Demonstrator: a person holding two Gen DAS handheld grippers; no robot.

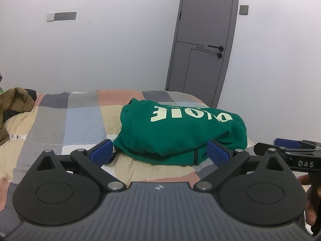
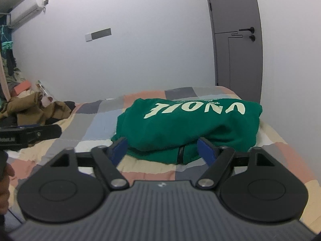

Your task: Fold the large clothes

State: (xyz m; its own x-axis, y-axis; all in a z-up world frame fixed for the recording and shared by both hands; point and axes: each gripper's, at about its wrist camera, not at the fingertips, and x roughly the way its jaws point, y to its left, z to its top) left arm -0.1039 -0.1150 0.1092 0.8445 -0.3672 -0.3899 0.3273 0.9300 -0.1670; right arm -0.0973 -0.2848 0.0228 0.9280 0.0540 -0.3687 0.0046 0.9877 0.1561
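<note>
Two wide claws at a folded green garment [image 1: 178,128]

Left claw [image 1: 160,152] and right claw [image 2: 164,148] gape empty at its near edge on the bed [image 1: 80,120], seemingly just letting the finished fold rest.

Both grippers point slightly down, side by side – left gripper [image 1: 160,152] jaws wide apart, pads [image 1: 101,152] gripping nothing; right gripper [image 2: 162,150] likewise spread – a hand [image 1: 311,204] behind it.
</note>
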